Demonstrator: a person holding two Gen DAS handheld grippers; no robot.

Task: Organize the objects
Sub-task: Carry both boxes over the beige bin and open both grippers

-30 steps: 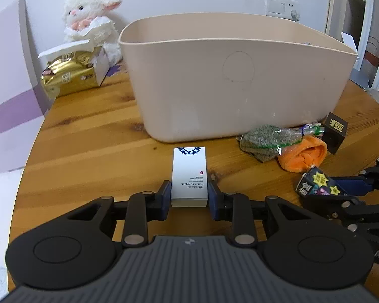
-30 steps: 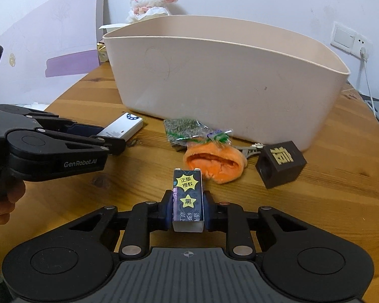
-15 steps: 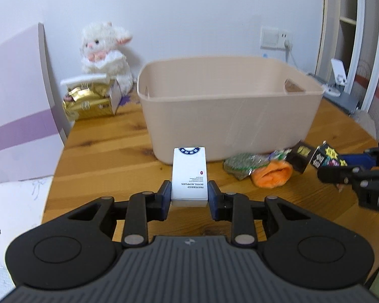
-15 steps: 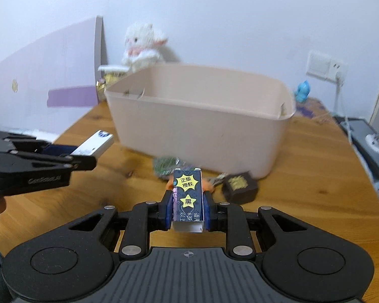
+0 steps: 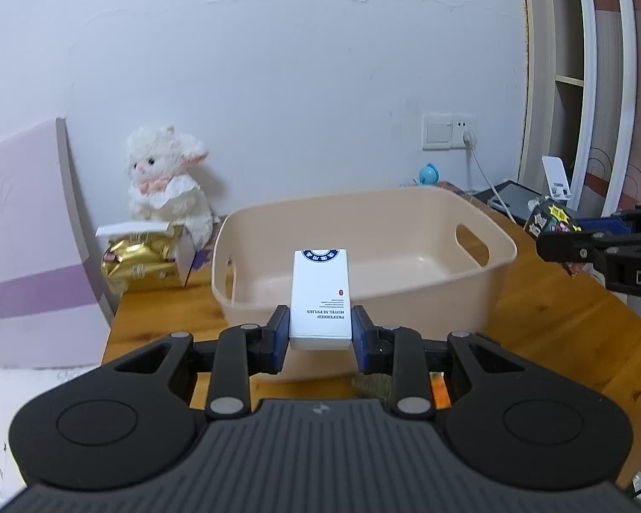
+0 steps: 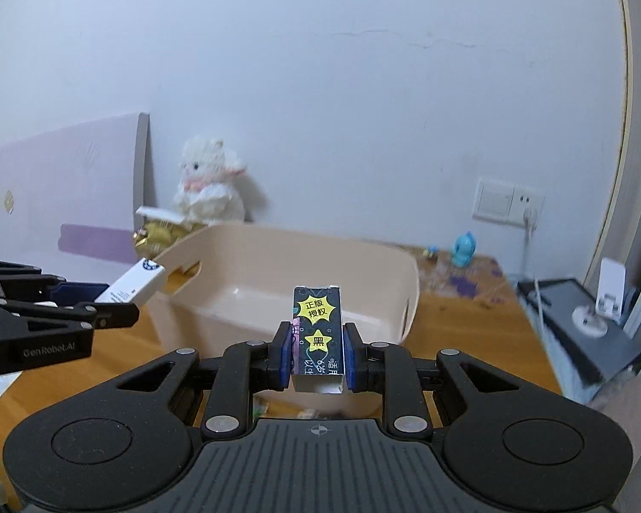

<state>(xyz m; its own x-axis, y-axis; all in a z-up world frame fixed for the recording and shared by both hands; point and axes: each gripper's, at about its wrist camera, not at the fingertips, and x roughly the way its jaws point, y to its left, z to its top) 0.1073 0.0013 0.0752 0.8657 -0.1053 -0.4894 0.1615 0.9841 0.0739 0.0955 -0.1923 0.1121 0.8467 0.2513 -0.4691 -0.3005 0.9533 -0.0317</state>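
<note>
From the left wrist view, the left gripper (image 5: 319, 333) is clenched on a white box (image 5: 319, 297) with a blue round emblem at its far end, its blue pads pressing both long sides; the box is held in the air just before the near wall of the beige tub (image 5: 363, 265), which stands on the wooden tabletop (image 5: 555, 333) and shows a bare floor inside. At the tabletop's far left corner sit a white plush lamb (image 5: 166, 188) and, just in front of it, a gold foil packet (image 5: 141, 260) in an open carton. To the right, the right gripper (image 5: 560, 231) reaches in from the edge of the view, carrying a black box (image 5: 551, 218) with yellow star stickers — above the tabletop, beside the tub's right end. From the right wrist view, the right gripper (image 6: 318, 355) grasps that black box (image 6: 318, 333) upright between its pads, raised just before the tub (image 6: 286, 273). The left gripper (image 6: 102, 305) comes in from the left with the white box (image 6: 134, 284) tilted, its emblem end over the tub's left rim. A small blue figurine (image 6: 463, 249) stands near the far edge below a wall socket (image 6: 508, 205).
</note>
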